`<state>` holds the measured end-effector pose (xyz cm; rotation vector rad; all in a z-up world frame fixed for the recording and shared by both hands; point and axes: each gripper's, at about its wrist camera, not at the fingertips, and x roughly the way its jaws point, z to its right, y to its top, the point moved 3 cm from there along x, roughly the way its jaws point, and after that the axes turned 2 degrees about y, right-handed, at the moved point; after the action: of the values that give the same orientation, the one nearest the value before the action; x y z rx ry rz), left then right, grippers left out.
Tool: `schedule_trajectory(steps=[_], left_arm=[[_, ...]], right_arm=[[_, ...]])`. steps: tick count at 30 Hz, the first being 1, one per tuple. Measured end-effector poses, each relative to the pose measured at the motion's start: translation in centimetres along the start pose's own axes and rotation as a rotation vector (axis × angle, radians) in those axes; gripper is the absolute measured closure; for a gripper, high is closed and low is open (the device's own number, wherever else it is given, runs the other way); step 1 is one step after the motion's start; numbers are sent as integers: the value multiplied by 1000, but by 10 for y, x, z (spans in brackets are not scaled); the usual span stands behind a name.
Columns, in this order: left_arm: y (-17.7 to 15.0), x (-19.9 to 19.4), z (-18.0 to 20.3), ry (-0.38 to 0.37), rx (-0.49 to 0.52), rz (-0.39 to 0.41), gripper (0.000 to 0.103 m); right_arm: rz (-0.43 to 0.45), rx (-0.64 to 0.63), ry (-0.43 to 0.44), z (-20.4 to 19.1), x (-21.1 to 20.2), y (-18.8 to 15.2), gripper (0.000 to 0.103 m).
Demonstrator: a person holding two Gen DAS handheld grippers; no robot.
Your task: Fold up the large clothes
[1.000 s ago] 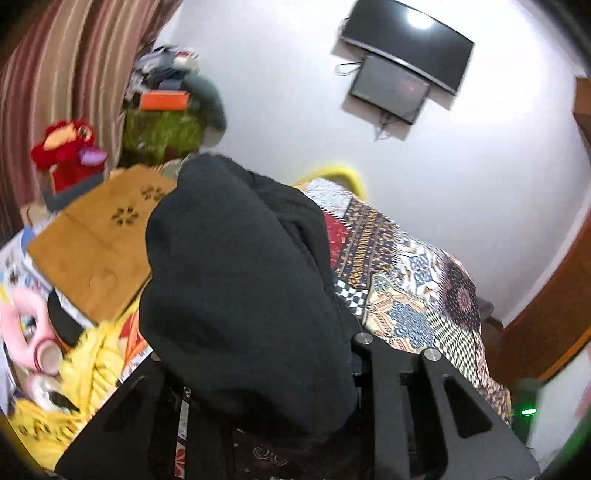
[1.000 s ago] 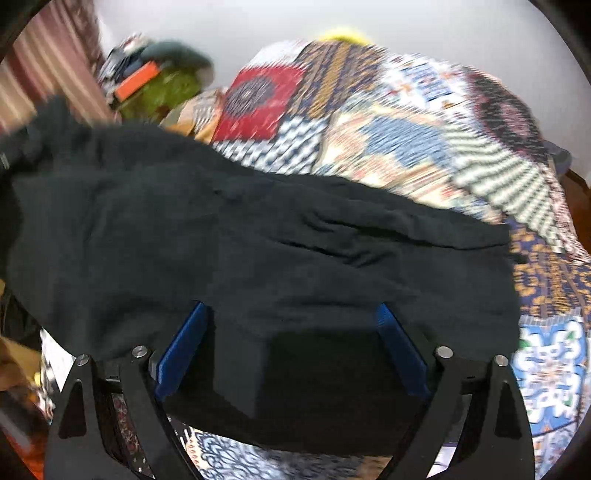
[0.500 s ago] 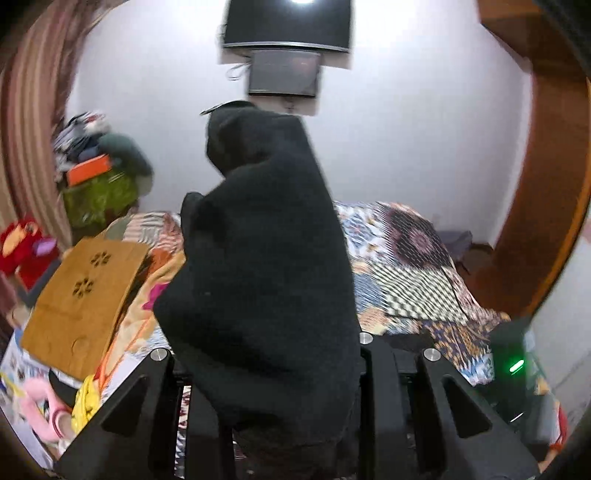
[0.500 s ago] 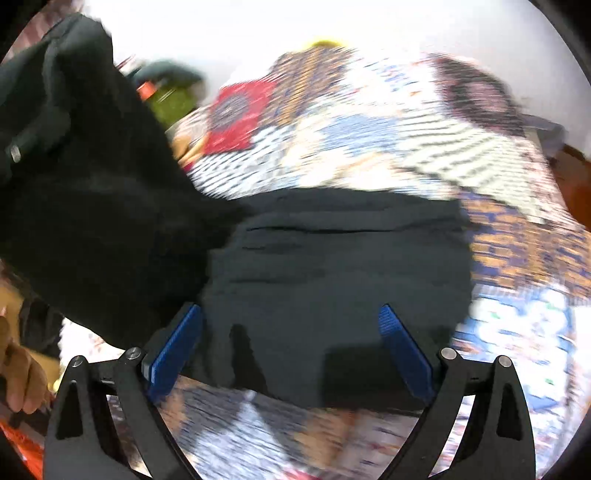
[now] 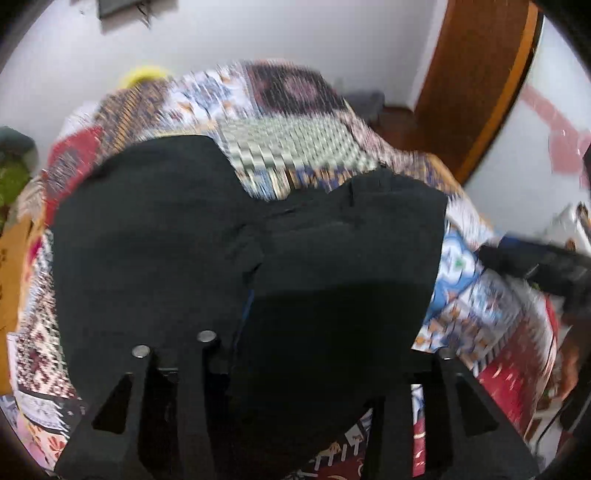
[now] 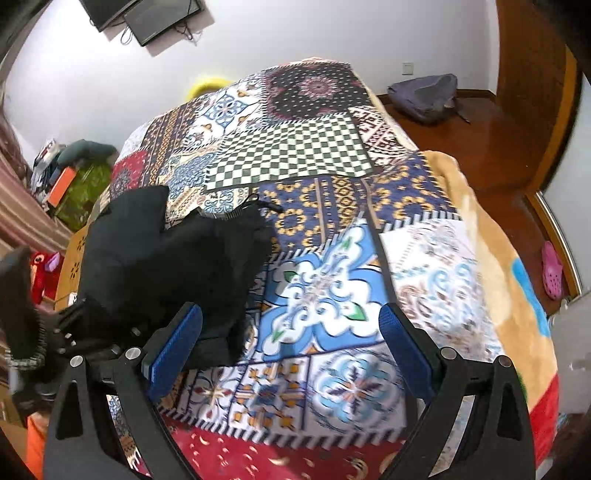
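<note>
A large black garment (image 5: 258, 251) hangs from my left gripper (image 5: 291, 354) over the patterned bedspread (image 5: 295, 140). It drapes over the fingers and hides the fingertips, and the jaws look closed on the cloth. In the right wrist view the same garment (image 6: 166, 258) is bunched at the left, with the left gripper's body under it. My right gripper (image 6: 291, 347) is open and empty, its blue pads (image 6: 177, 343) wide apart above the bedspread (image 6: 332, 288), just right of the garment.
A wooden board (image 6: 74, 254) and toys lie left of the bed. A grey bag (image 6: 424, 96) sits on the wooden floor beyond the bed. A pink shoe (image 6: 552, 271) lies at the right. A wall screen (image 6: 147, 14) hangs at the far wall.
My left gripper has swung the garment up and over, then down toward the bed. My right gripper has pulled back from the garment and now stands over bare bedspread.
</note>
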<state>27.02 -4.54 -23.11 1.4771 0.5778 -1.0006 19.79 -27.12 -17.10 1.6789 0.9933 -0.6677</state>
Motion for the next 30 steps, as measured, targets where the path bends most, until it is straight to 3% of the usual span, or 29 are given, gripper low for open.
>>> schedule_trajectory(steps=[5, 13, 19, 24, 30], left_arm=[[-1, -20, 4, -64, 40, 2, 37], [-10, -77, 1, -69, 27, 60, 37], [-12, -121, -51, 16, -48, 172, 26], [-19, -115, -95, 105, -118, 149, 22], [-41, -69, -112, 87, -167, 40, 21]], right_arm=[[27, -23, 11, -9, -14, 3, 8], [80, -105, 89, -57, -21, 18, 7], [76, -200, 139, -106, -10, 25, 7], [32, -256, 126, -124, 20, 20, 7], [-43, -247, 58, -101, 52, 4, 7]])
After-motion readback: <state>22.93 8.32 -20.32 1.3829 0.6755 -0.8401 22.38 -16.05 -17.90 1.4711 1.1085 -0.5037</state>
